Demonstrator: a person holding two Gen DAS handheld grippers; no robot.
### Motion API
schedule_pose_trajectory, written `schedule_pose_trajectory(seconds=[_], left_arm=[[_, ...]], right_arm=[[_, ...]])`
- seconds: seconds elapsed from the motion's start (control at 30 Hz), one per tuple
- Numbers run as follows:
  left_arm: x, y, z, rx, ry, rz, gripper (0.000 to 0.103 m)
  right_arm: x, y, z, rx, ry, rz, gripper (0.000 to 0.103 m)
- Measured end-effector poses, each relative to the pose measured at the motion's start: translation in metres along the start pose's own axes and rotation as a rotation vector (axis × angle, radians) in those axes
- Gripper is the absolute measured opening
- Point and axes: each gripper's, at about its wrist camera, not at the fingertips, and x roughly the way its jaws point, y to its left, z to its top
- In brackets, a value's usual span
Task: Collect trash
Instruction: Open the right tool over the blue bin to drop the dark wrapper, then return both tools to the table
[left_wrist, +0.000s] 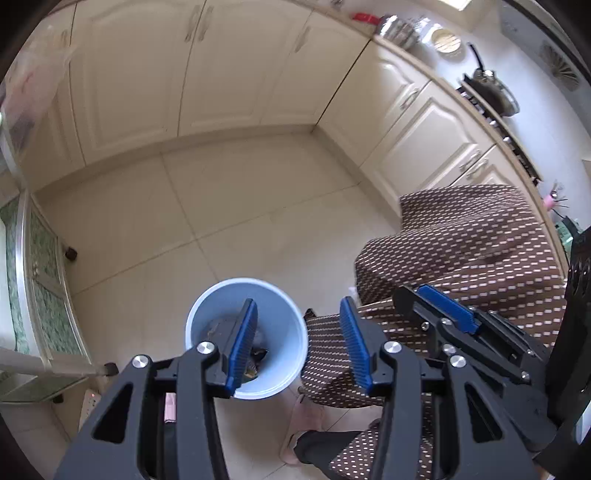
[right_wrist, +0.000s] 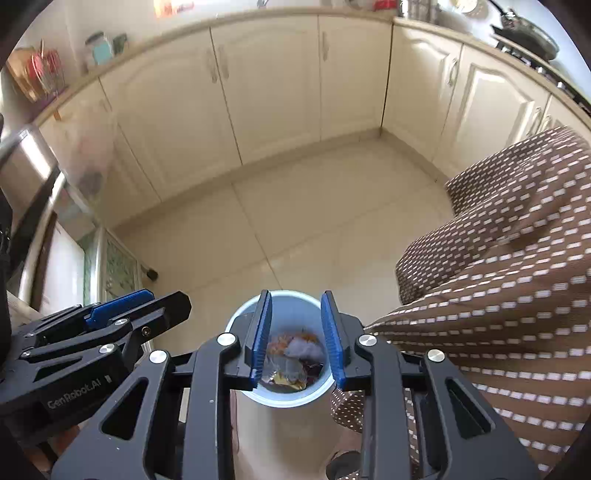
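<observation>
1. Blue-padded fingers of the right gripper are standing apart above a pale blue bin, with nothing between them; both pads are framing the bin's mouth from above without touching it.
2. Trash is lying inside the bin: crumpled wrappers in orange, white and dark red, piled at the bottom.
3. Left gripper is also hanging with its fingers apart and nothing between them. In its own view its left pad is crossing in front of the bin, while the right pad is sitting over brown fabric.
4. Each gripper is showing in the other's view: the right one at the right edge of the left wrist view, the left one at the left edge of the right wrist view.
5. Bin is standing upright on a cream tiled floor, just beside the person, well apart from the cabinets.
6. Person's brown garment, patterned with small white dashes, is filling the right side of both views, close to the bin.
7. Cream cabinets are running along two walls and meeting in a corner, with a counter above.
8. Pan is sitting on the stove at the counter's right end.
</observation>
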Motion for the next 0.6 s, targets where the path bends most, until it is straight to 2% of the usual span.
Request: schedule_pose_trajectory(seconds=[0.17,0.3,0.43,0.6], left_arm=[[-0.038,-0.035,0.002,0.057,-0.051,-0.044,0.046],[-0.074,-0.078,0.000,0.129,-0.119,-0.080,0.050],[-0.101,-0.140,-0.006,0.233,-0.160,-0.154,0.052],[-0.108,-0.233,-0.024,0.383,-0.156,-0.240,0.053]], right_arm=[[-0.066,-0.016,0.006,0.025,-0.106,-0.006,0.030],[-0.132,-0.043,0.004,0.055,-0.212,-0.047,0.034],[-0.187,-0.080,-0.009,0.103,-0.294,-0.098,0.038],[-0.246,-0.149,-0.039,0.192,-0.372,-0.202,0.043]])
